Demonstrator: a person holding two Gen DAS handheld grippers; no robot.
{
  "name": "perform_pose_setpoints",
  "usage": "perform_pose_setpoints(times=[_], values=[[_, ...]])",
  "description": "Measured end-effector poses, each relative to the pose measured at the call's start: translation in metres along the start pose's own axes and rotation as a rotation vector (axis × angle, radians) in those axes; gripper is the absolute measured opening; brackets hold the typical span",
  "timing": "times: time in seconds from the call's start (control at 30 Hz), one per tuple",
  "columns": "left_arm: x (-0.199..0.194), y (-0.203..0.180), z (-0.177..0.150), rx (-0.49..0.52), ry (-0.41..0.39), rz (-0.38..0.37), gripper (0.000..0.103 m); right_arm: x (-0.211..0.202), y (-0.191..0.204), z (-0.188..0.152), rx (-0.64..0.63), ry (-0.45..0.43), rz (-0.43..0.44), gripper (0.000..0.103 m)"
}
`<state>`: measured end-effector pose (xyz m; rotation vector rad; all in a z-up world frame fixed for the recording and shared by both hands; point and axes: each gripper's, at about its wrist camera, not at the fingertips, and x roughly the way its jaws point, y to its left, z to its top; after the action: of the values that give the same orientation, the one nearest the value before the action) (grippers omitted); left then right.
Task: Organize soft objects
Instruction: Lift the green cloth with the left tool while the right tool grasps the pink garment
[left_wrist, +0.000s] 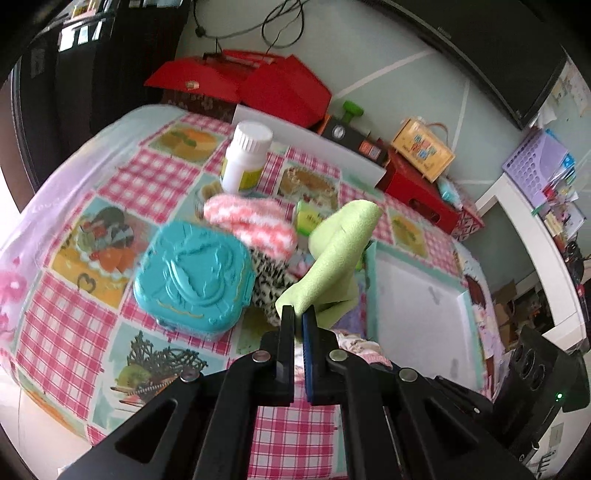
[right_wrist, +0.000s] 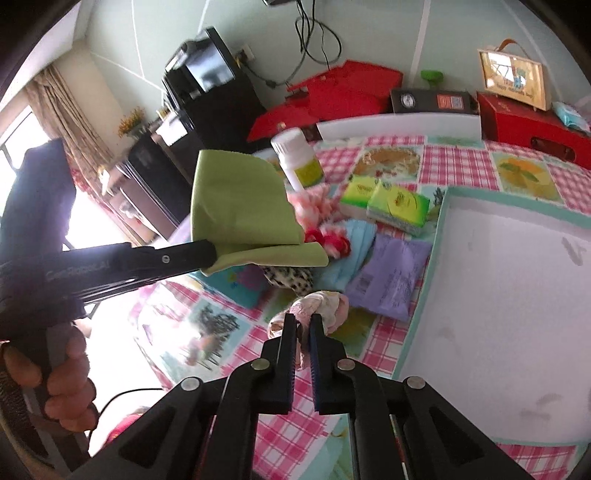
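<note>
The left gripper (left_wrist: 298, 314), jaws pinching a light green folded cloth (left_wrist: 340, 251), hangs just left of the white shallow tray (left_wrist: 417, 291); the right gripper (right_wrist: 303, 323), jaws pinching a pale pink crumpled fabric (right_wrist: 321, 302), is nearer it.

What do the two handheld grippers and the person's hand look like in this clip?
Both grippers, left gripper and right gripper, are matte black linkages with silver round pivot pins. Each has one black finger and one with a ribbed blue pad. Seen from the right wrist, the left gripper's side bears faint pale lettering, too blurred to read. A bare hand grips its handle, and a thin dark cable trails below.
</note>
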<state>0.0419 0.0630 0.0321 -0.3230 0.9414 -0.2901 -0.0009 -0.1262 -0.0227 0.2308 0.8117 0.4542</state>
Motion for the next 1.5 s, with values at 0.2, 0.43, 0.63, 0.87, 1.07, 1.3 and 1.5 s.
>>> perform_pose_setpoints(times=[0.2, 0.43, 0.63, 0.87, 1.07, 1.3, 1.5], values=[[-0.029, -0.011, 0.014, 0.020, -0.076, -0.027, 0.003, -0.035, 0.008, 0.016, -0.004, -0.105, 0.024, 0.007], [-0.050, -0.039, 0.037, 0.092, -0.144, -0.057, 0.003, -0.082, 0.013, 0.042, -0.018, -0.250, -0.022, 0.007], [-0.040, -0.078, 0.057, 0.158, -0.148, -0.097, 0.003, -0.117, -0.001, 0.068, 0.003, -0.338, -0.181, 0.007], [-0.013, -0.128, 0.074, 0.204, -0.130, -0.139, 0.003, -0.152, -0.041, 0.087, 0.091, -0.433, -0.330, 0.007], [0.015, -0.163, 0.078, 0.248, -0.113, -0.146, 0.003, -0.173, -0.081, 0.089, 0.206, -0.478, -0.428, 0.007], [0.050, -0.193, 0.074, 0.274, -0.077, -0.158, 0.003, -0.181, -0.125, 0.087, 0.303, -0.490, -0.522, 0.007], [0.083, -0.213, 0.062, 0.298, -0.021, -0.172, 0.003, -0.178, -0.151, 0.085, 0.359, -0.486, -0.582, 0.007]])
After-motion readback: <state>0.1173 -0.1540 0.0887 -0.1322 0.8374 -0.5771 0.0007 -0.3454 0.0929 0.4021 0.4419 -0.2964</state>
